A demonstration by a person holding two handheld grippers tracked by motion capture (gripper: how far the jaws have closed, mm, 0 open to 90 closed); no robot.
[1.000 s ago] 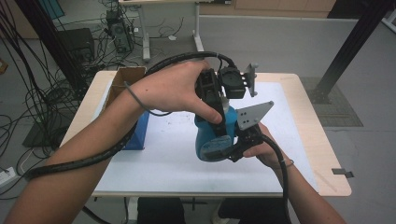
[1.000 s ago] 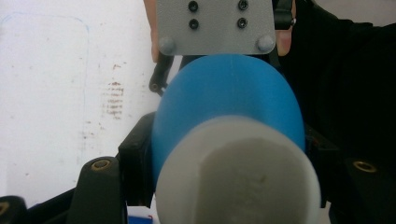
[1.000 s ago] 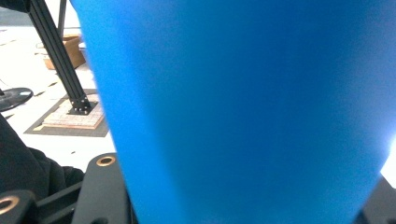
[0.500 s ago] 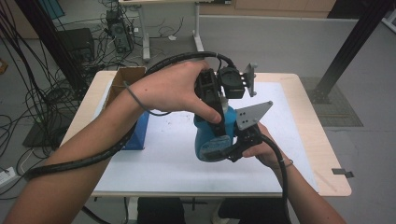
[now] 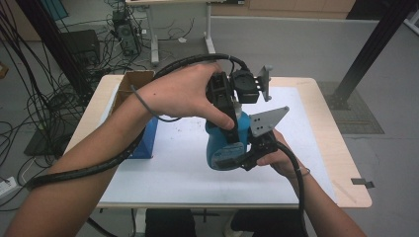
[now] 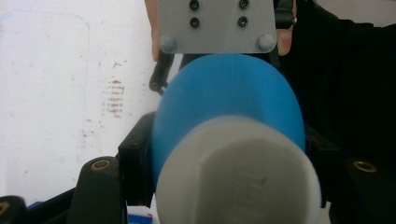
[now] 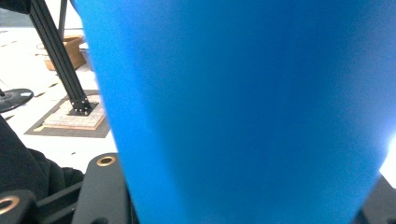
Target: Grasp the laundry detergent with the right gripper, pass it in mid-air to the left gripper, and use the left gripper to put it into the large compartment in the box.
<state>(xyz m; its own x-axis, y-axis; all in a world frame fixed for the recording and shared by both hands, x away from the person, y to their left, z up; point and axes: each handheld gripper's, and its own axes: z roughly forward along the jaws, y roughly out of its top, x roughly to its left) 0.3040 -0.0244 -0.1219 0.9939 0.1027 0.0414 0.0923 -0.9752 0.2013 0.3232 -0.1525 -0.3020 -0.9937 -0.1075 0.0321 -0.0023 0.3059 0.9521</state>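
Here I have a blue bottle with a white cap held up in the air above the white table, caught between both tools at once. My left gripper comes down from above and is clamped at the cap end; in the left gripper view the cap sits right at the camera between the black jaws, with the blue body swelling away behind it. My right gripper comes in from below and to the right and is clamped on the blue body near its lower end; in the right gripper view the blue wall stands between the jaws, pressed close. So the bottle's long axis runs roughly upright, leaning a little, from the left tool down to the right one, and the two grips sit at opposite ends of that line. That is the relation the next move turns on, as I judge it: the cap lies straight along the left tool's own axis, so a twist of my left wrist would turn it while the right tool braces the body against it. A cardboard box stands well apart at the far left corner, with a blue box near it.
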